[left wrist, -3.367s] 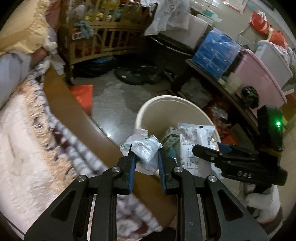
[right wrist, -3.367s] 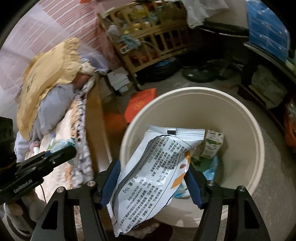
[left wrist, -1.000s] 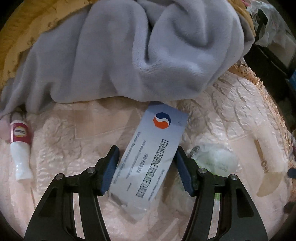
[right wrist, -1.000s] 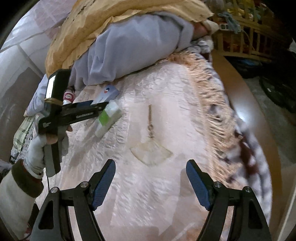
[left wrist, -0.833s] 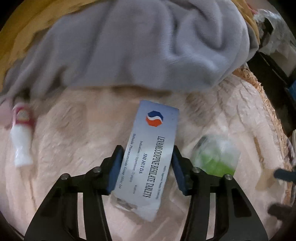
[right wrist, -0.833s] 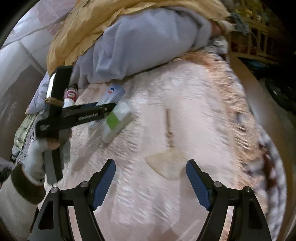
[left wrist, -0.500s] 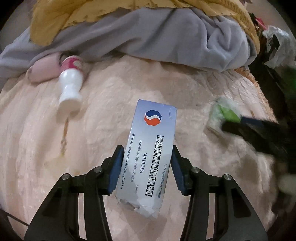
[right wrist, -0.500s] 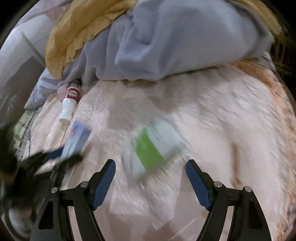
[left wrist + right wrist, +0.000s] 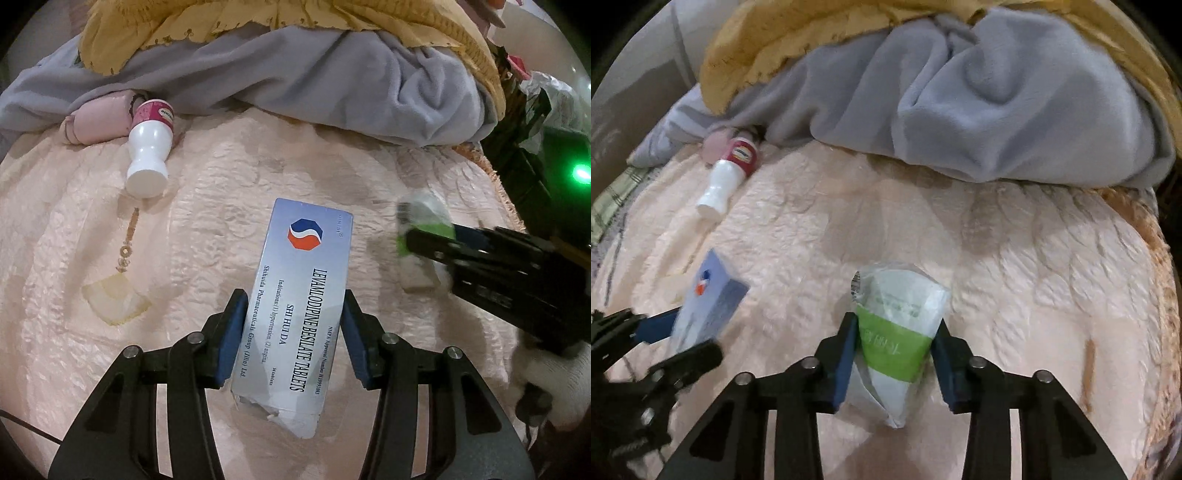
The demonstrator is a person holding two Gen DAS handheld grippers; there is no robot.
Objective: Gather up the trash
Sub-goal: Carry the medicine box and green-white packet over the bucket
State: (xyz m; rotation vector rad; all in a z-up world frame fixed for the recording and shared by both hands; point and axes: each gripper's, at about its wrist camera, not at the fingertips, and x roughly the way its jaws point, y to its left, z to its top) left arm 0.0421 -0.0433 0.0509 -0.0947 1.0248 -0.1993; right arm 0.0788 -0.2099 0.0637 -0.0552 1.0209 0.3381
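Note:
My left gripper (image 9: 291, 341) is shut on a silver-blue tablet box (image 9: 299, 295), held a little above the pink quilted bedspread (image 9: 221, 192). The box (image 9: 709, 310) and left gripper (image 9: 676, 341) also show at the left of the right wrist view. My right gripper (image 9: 894, 354) is shut on a white and green packet (image 9: 894, 332), its jaws pressed on both sides. That packet (image 9: 421, 225) and right gripper (image 9: 424, 240) show blurred at the right of the left wrist view. A small white bottle with a red label (image 9: 149, 155) (image 9: 726, 177) lies on the bed.
A grey blanket (image 9: 960, 103) and a yellow cloth (image 9: 812, 33) are heaped at the back of the bed. A pink cloth roll (image 9: 99, 122) lies by the bottle. A pale fan-shaped tassel (image 9: 114, 299) lies on the bedspread. The fringed bed edge (image 9: 1145, 229) is at the right.
Both grippers left the bin for the bed. My left closed on the tablet box and lifted it back. My right moved over the green packet and closed on it.

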